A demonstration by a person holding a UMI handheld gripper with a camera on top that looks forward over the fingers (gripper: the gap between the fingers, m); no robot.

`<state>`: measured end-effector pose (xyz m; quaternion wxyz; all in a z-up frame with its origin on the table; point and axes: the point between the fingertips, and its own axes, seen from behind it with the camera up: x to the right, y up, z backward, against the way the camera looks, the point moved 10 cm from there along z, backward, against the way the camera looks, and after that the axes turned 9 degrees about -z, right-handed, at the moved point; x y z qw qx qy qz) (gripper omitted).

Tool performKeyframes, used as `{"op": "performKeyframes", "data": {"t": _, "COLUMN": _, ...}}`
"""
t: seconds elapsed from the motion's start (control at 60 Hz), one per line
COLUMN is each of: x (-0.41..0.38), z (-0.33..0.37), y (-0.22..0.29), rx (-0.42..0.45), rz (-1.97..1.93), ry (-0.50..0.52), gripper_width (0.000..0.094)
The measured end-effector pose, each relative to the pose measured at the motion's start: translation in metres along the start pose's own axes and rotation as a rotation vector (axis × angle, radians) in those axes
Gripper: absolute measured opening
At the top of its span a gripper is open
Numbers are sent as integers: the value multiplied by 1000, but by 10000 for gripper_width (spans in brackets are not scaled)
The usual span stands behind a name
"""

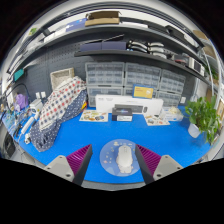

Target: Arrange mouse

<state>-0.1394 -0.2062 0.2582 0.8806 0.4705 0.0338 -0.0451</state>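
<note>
Two pink-padded fingers (82,158) of the gripper (118,160) stand apart, and a pale, translucent mouse (119,157) sits between them; whether the pads press on it cannot be told. It lies over a blue table (100,135). Beyond the fingers, a white box (126,103) stands at the back of the table, with small flat items beside it. To one side a chequered cloth (58,110) drapes over something tall; to the other stands a green plant (205,117). Shelves with drawer cabinets (120,78) fill the wall behind.
</note>
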Motion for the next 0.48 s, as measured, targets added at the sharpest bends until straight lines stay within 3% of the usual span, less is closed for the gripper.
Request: {"op": "performKeyframes", "data": {"t": 0.483, "x": -23, "z": 28, "y": -2, "rx": 20, "rz": 11, "ry": 11, "gripper_width": 880}}
